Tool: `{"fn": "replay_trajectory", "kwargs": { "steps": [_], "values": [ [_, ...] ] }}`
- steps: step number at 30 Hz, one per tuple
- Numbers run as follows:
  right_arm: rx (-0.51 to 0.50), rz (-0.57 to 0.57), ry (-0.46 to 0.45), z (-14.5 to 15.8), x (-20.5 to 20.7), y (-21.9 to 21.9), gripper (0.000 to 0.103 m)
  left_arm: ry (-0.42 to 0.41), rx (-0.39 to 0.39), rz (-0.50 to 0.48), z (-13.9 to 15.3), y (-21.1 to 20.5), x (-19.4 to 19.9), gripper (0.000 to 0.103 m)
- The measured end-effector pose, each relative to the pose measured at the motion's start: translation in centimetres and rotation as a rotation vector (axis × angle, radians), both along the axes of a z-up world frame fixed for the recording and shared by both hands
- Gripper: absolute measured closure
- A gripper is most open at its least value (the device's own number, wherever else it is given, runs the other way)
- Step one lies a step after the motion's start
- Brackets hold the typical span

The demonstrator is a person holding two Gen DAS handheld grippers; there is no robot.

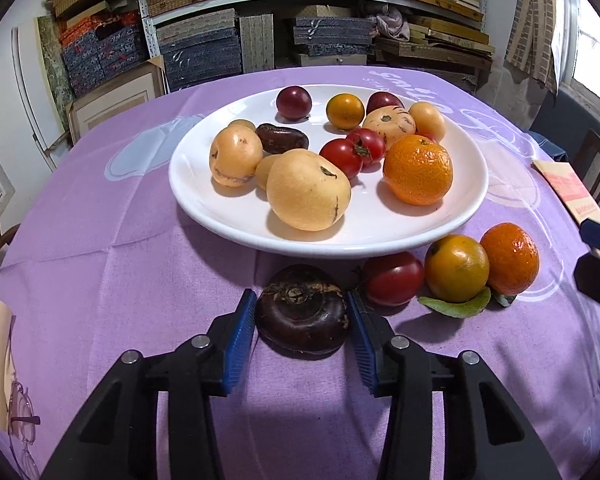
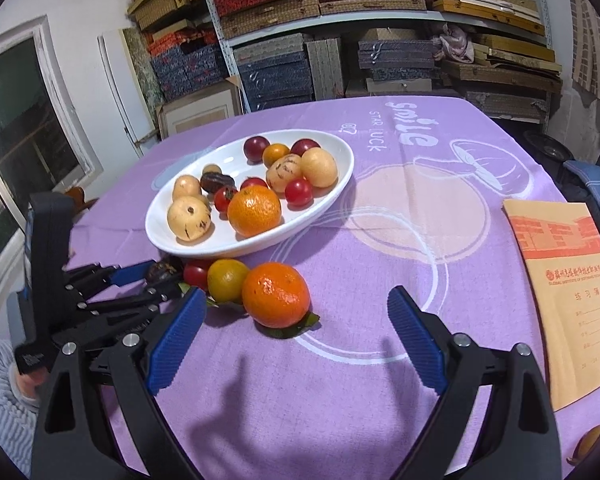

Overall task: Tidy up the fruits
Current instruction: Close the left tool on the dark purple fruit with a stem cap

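White porcelain forms the shallow oval plate (image 1: 380,236) in the middle of the purple tablecloth (image 1: 120,248), and it holds most of the fruit. Nearest its front rim lies a large pale yellow fruit (image 1: 308,190), with a second one (image 1: 235,156) to its left and a big orange mandarin (image 1: 418,169) to its right. Between them sit two red tomatoes (image 1: 356,151) and a dark brown date (image 1: 287,138). Farther back are two dark red plums (image 1: 294,103), a small yellow-orange citrus (image 1: 345,111) and two more pale fruits.

Four fruits lie on the cloth just in front of the plate: a dark purple flattened fruit (image 1: 302,312), a red tomato (image 1: 394,278), a yellow-green citrus (image 1: 456,268) and a smaller mandarin (image 2: 276,294), the last three touching in a row, with green leaves under them.

The left gripper (image 1: 302,330) has its blue pads pressed against both sides of the dark purple fruit, which rests on the cloth. The right gripper (image 2: 296,336) stands wide apart and empty, just short of the smaller mandarin.

An orange exercise book (image 2: 564,280) lies at the right edge of the table, well apart from the fruit. Shelves of stacked boxes (image 2: 340,40) fill the wall behind.
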State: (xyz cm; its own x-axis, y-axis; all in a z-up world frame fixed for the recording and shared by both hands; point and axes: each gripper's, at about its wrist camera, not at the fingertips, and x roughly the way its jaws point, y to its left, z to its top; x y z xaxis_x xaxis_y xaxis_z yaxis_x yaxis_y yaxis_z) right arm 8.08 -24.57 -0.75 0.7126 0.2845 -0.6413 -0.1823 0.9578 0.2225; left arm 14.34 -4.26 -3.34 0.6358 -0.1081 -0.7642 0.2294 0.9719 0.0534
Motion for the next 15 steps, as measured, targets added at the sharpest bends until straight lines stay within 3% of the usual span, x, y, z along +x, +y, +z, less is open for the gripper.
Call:
{"fn": "replay_trajectory", "kwargs": {
  "steps": [8,15],
  "values": [
    [-0.115,0.035,0.036,-1.3,0.4,1.7,0.013,-0.067,0.005,-0.001,0.8,0.3,-1.2,0.058],
    [-0.194,0.056,0.049,-2.3,1.8,3.4,0.013,-0.077,-0.053,0.024,2.0,2.0,-1.7,0.058]
  ]
}}
